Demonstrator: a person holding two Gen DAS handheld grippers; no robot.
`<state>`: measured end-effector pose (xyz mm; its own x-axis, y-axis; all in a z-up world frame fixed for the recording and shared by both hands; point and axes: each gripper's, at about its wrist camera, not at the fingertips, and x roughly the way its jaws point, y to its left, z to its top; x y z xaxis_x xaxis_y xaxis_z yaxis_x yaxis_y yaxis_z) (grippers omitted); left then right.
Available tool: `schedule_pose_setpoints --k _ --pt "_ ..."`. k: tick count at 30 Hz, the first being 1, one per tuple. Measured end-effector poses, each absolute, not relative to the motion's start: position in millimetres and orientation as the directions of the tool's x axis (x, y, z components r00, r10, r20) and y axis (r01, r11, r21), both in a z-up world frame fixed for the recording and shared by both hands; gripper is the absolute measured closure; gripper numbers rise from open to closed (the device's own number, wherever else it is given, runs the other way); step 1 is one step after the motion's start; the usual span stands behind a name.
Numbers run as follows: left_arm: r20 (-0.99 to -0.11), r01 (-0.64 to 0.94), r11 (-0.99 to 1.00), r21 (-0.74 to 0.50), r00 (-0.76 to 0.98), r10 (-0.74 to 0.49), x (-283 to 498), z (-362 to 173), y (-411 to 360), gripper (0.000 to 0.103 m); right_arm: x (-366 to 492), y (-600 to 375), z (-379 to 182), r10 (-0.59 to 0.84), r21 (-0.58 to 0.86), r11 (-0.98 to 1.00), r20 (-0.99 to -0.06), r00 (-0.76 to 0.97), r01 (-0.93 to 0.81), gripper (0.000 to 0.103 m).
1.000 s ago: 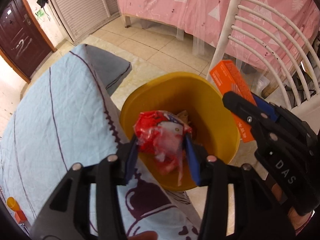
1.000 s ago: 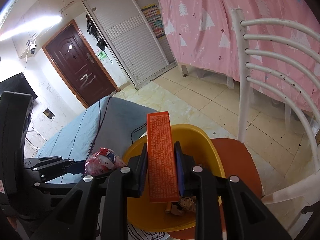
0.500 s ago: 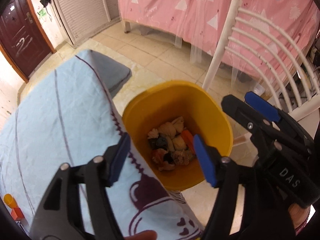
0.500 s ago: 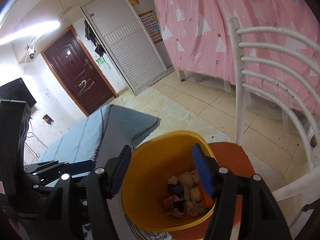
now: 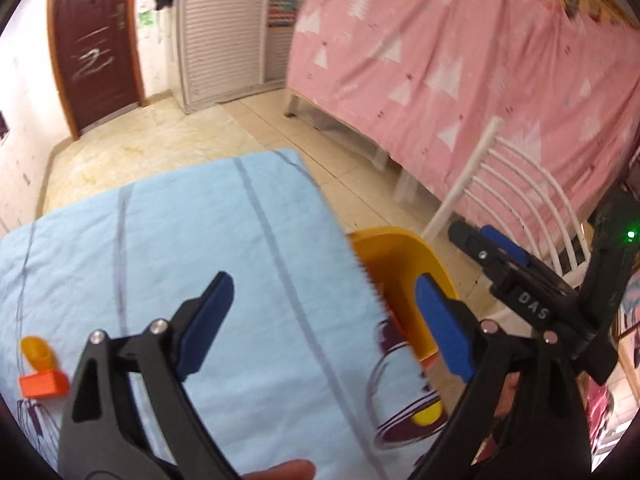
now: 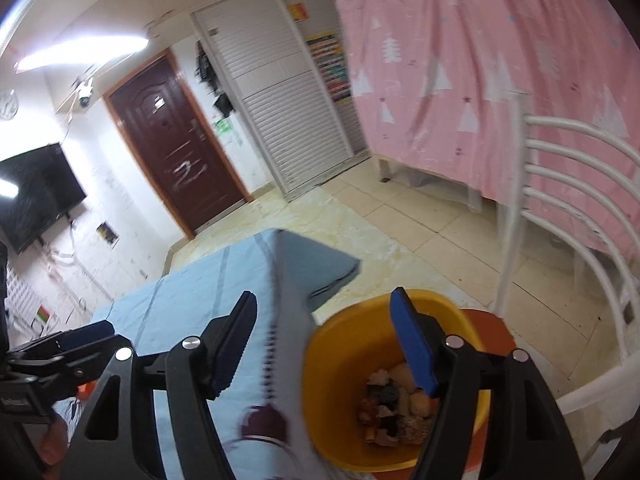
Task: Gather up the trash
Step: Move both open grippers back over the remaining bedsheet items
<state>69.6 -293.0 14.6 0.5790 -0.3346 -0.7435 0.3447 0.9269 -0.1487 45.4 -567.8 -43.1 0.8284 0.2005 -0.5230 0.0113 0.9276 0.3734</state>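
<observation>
The yellow bin [image 5: 404,264] stands on an orange chair seat [image 6: 488,324] beside the blue-clothed table [image 5: 180,240]. Inside the bin [image 6: 344,380] lies a heap of mixed trash [image 6: 396,404]. My left gripper [image 5: 322,284] hangs over the table's right edge, its jaws opening with nothing between them. My right gripper [image 6: 323,296] is above the bin's left rim, its jaws also opening and empty. A small orange box [image 5: 42,384] and a yellow cup [image 5: 36,354] rest on the cloth at far left.
A white slatted chair back [image 6: 560,184] rises behind the bin. A pink patterned drape [image 5: 460,60] covers the right side. Tiled floor leads to a dark red door [image 6: 172,152]. A small yellow thing [image 5: 426,416] shows at the cloth's near right edge.
The left gripper let go of the red wrapper and the right let go of the orange box over the bin. Both opened and rose; the left swung leftward over the table.
</observation>
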Motion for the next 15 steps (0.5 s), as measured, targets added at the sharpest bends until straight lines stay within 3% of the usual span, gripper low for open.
schedule_pose_setpoints --k 15 --pt "-0.7 0.185 0.97 -0.159 0.671 -0.243 42.0 21.2 -154.5 0.01 73.1 -415.2 -29.3 0.339 0.279 0.937 -0.58 0.741 -0.211 0.037"
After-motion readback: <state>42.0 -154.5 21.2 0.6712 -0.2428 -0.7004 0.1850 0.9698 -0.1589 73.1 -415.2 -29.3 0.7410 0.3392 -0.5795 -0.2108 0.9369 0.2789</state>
